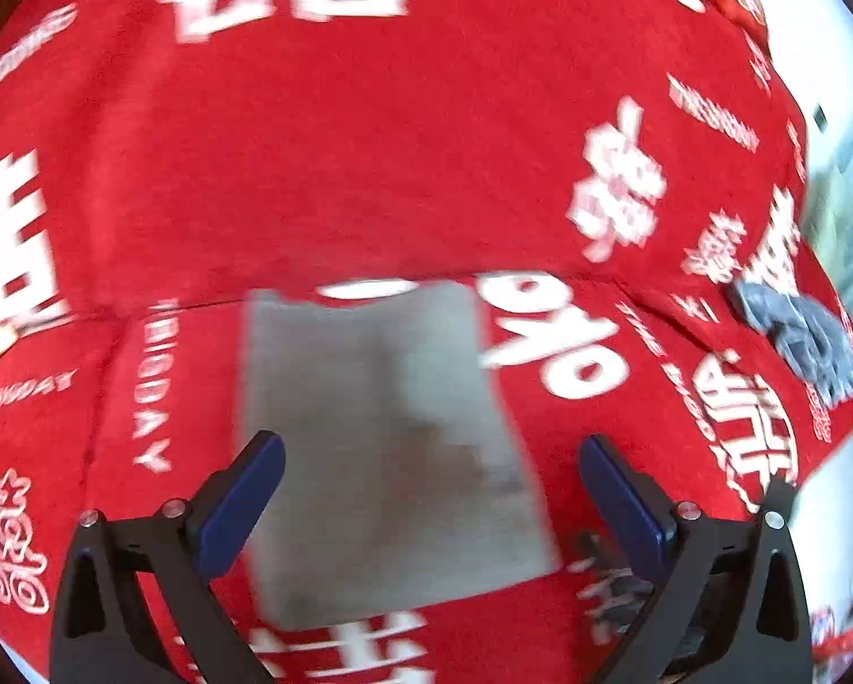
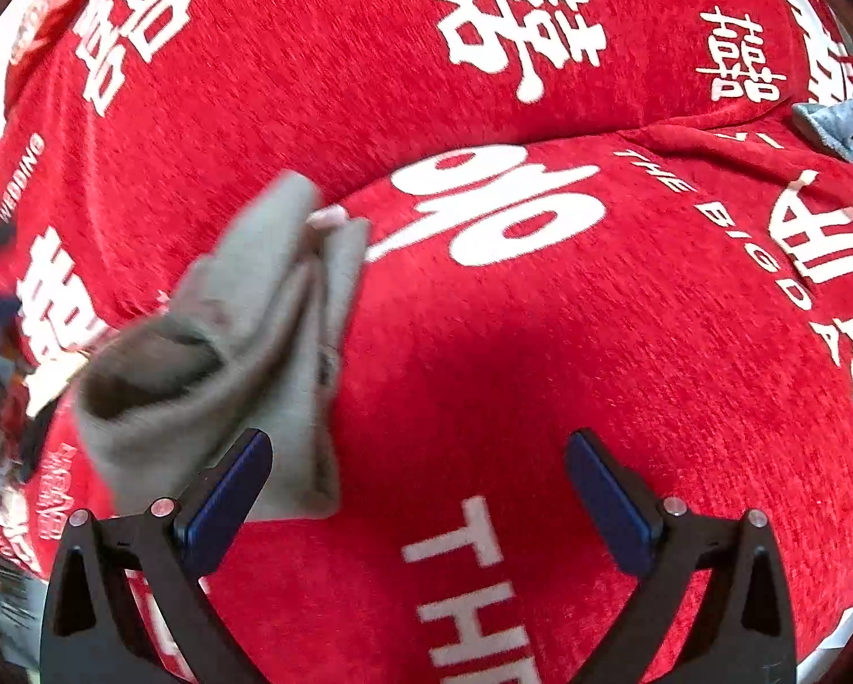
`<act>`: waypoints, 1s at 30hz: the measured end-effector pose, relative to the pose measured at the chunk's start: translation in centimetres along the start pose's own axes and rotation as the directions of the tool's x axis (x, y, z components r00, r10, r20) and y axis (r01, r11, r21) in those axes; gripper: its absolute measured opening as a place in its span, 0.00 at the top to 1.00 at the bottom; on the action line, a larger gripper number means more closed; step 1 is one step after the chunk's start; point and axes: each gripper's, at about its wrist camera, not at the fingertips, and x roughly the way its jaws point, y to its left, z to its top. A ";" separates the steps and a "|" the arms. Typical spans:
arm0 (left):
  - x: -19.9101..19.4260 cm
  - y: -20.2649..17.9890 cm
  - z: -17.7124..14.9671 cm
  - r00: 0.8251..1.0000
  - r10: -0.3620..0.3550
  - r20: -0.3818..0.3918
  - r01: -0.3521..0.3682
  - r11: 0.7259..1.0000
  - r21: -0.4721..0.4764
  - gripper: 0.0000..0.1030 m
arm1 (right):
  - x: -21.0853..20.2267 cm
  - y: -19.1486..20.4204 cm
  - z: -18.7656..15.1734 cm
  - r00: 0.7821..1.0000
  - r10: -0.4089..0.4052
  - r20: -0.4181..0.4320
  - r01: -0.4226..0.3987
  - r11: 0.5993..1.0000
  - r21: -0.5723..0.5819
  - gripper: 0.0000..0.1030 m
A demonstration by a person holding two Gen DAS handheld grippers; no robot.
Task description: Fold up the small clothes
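Left wrist: your left gripper [image 1: 432,504] jaws released over grey sock [image 1: 381,444] on red cover [image 1: 341,159]. Your right gripper [image 2: 418,499] jaws released beside sock [image 2: 244,330].

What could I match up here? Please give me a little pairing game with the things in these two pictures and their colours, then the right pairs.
Things:
1. small grey garment
2. cloth cover with lettering
3. pads on the left claw fingers
4. crumpled item at the far right edge

Colours:
A. dark blue
B. red with white print
C. bluish grey, darker than the garment
D. plain light grey

Pairs: 1-D, 2-B, 3-A, 4-C. Both the left claw and the right claw stand open, holding nothing.
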 end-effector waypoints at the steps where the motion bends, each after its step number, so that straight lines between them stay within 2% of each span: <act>1: 0.1 1.7 -0.6 1.000 -0.010 -0.016 0.010 1.000 -0.022 0.00 | -0.2 0.2 0.1 1.000 0.017 0.000 -0.017 1.000 0.006 0.00; 3: 0.4 5.1 -2.8 0.999 -0.015 -0.038 0.012 0.997 -0.081 0.00 | -0.3 0.9 0.2 0.997 0.071 -0.009 -0.071 0.997 0.016 0.00; 5: 1.2 7.1 -5.5 0.996 0.073 -0.051 -0.076 0.994 -0.075 0.00 | -0.3 1.6 0.2 0.989 0.147 -0.025 -0.146 0.989 0.032 0.00; 9: 3.0 6.8 -10.5 0.978 0.200 -0.057 -0.194 0.976 0.098 0.00 | -0.8 2.6 0.0 0.968 0.251 -0.034 -0.248 0.966 0.070 0.00; 11: 3.4 5.6 -12.0 0.976 0.215 -0.023 -0.209 0.963 0.171 0.00 | -1.0 3.0 0.1 0.952 0.305 -0.034 -0.301 0.949 0.094 0.00; 13: 4.5 4.0 -12.6 0.979 0.205 -0.005 -0.198 0.950 0.242 0.00 | -0.7 3.8 0.4 0.938 0.342 -0.055 -0.334 0.935 0.115 0.00; 15: 6.0 3.2 -12.3 0.977 0.214 -0.013 -0.203 0.940 0.273 0.00 | 0.4 4.8 0.7 0.924 0.371 -0.096 -0.359 0.925 0.125 0.00; 17: 7.7 3.3 -11.5 0.973 0.228 -0.030 -0.213 0.944 0.250 0.00 | 1.8 5.7 0.8 0.924 0.354 -0.144 -0.334 0.932 0.142 0.00; 19: 8.4 4.4 -10.5 0.977 0.208 -0.051 -0.196 0.964 0.178 0.00 | 3.3 6.7 1.1 0.914 0.358 -0.190 -0.333 0.930 0.153 0.00; 20: 8.4 5.3 -10.1 0.980 0.191 -0.059 -0.183 0.975 0.123 0.00 | 3.6 7.1 1.3 0.914 0.359 -0.186 -0.335 0.930 0.151 0.06; 21: 7.9 6.1 -9.8 0.985 0.161 -0.056 -0.158 0.986 0.056 0.01 | 3.6 7.6 1.5 0.920 0.354 -0.170 -0.335 0.933 0.133 0.16; 22: 7.0 7.3 -9.4 0.991 0.131 -0.037 -0.132 0.991 -0.013 0.11 | 3.6 8.0 1.8 0.923 0.345 -0.167 -0.331 0.937 0.110 0.53; 23: 6.6 8.0 -9.3 0.993 0.116 -0.033 -0.117 0.992 -0.044 0.14 | 3.7 8.5 2.0 0.929 0.326 -0.176 -0.316 0.945 0.086 0.71; 26: 6.1 9.9 -10.0 0.995 0.087 -0.052 -0.092 0.991 -0.095 0.16 | 3.5 8.8 1.5 0.954 0.258 -0.155 -0.254 0.966 0.043 0.72; 28: 6.7 9.9 -11.2 0.992 0.092 -0.091 -0.098 0.993 -0.066 0.16 | 4.8 8.1 -0.1 0.955 0.209 -0.212 -0.202 0.978 0.054 0.72; 30: 6.8 9.6 -11.9 0.990 0.086 -0.110 -0.090 0.995 -0.031 0.16 | 5.6 7.2 -1.3 0.946 0.211 -0.245 -0.198 0.977 0.076 0.71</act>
